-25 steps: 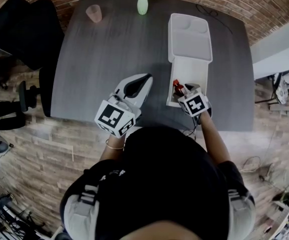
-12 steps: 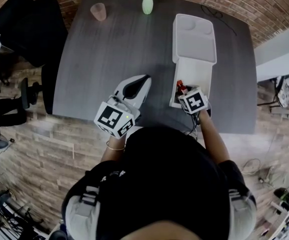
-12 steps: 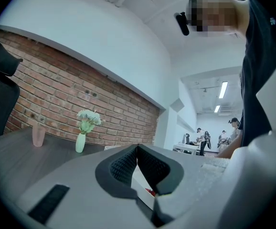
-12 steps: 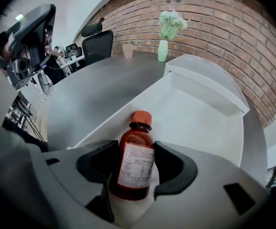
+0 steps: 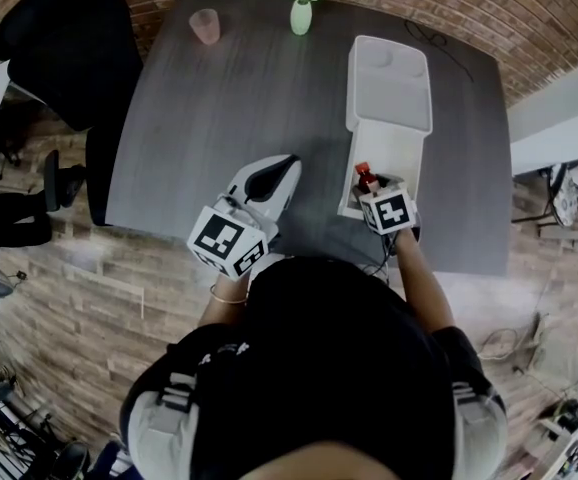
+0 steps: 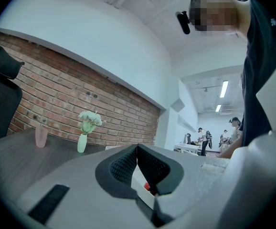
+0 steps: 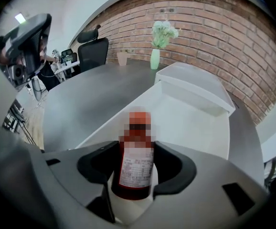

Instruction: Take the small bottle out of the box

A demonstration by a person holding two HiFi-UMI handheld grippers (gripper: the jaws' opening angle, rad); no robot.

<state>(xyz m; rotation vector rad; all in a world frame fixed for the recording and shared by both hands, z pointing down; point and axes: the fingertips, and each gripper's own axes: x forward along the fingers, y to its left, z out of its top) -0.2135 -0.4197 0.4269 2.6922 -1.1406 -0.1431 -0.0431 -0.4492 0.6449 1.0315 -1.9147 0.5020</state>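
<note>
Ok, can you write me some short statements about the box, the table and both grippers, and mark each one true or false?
1. The right gripper is empty. False: the small bottle stands between its jaws, which have just been closing and touch it on both sides.
2. The box has its lid open. True.
3. The left gripper has its jaws wide apart. False: they are together, with nothing between them.
4. A pink cup stands on the table, apart from the box. True.
5. The vase lies tipped over. False: it stands upright.
</note>
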